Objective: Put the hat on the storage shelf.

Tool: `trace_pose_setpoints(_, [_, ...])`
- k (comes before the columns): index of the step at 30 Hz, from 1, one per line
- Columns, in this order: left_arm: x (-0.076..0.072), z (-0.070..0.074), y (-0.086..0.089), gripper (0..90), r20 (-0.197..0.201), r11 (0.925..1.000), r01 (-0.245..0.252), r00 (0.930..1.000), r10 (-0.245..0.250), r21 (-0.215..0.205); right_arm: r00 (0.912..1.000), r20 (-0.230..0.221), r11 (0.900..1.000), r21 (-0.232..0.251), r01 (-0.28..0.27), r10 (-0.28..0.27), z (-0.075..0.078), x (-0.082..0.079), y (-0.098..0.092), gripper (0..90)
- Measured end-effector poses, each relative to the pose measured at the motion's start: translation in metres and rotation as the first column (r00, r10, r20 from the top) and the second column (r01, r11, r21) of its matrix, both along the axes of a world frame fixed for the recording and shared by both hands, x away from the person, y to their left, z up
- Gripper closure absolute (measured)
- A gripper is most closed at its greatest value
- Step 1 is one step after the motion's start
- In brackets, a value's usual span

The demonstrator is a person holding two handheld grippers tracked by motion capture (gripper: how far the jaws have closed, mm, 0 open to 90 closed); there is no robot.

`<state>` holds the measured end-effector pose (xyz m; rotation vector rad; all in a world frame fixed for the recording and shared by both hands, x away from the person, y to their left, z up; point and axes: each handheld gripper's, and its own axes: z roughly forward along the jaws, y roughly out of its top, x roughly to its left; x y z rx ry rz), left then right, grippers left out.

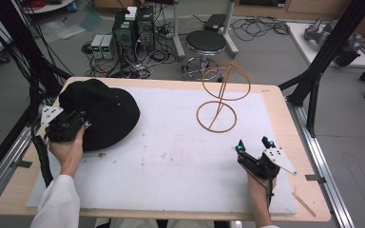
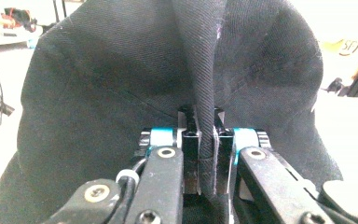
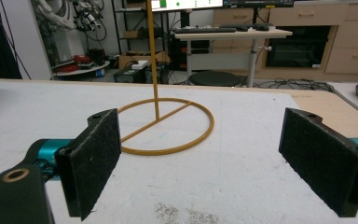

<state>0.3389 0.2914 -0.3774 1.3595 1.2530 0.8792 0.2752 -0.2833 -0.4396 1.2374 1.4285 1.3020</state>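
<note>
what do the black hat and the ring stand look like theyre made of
The black hat looks like woven cotton twill, matte: diagonal ribbing, stitched seams and a soft fold pinched in the left gripper. The ring stand looks like thin metal rod with a smooth gold or brass-coloured finish; it could be painted, the pictures leave that open.

The place was a robotics lab. Behind the bench [image 1: 171,83] stood computer towers [image 1: 133,28] on a grey floor, with many loose cables [image 1: 145,64] and a round stool [image 1: 206,42]. A black frame [image 1: 323,57] rose beside the bench. Farther back there were a monitor [image 3: 186,3], a desk with a keyboard [image 3: 205,30], wooden cabinets [image 3: 335,32] and robot parts [image 3: 70,14].
</note>
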Motion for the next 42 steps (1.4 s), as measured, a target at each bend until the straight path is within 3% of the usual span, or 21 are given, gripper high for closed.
trace_pose_setpoints(6, [-0.007,0.017,-0.013,85.9,0.06,0.9994,0.034,0.9976,-0.035,0.011,1.0,-0.006,1.0,0.01,0.006,-0.006,0.0,0.0,0.0,12.2])
trace_pose_setpoints(11, [-0.009,0.03,-0.026,85.9,0.105,0.9969,0.064,0.9921,-0.069,0.046,0.9999,-0.012,1.0,0.02,0.003,-0.003,-0.001,0.0,-0.001,12.2])
trace_pose_setpoints(20, [-0.007,0.041,-0.042,85.9,0.141,0.9922,0.113,0.9828,-0.119,0.054,1.0,-0.007,1.0,0.024,0.001,-0.001,0.0,-0.001,-0.001,12.2])
trace_pose_setpoints(29, [-0.005,0.057,-0.062,85.9,0.195,0.9815,0.189,0.9619,-0.191,0.033,0.9999,-0.011,0.999,0.033,-0.001,0.001,0.0,-0.002,-0.001,12.2])
trace_pose_setpoints(42, [0.0,0.084,-0.09,85.8,0.234,0.9631,0.252,0.9346,-0.268,0.095,0.9999,-0.009,0.999,0.042,-0.005,0.006,0.0,-0.002,0.0,12.2])
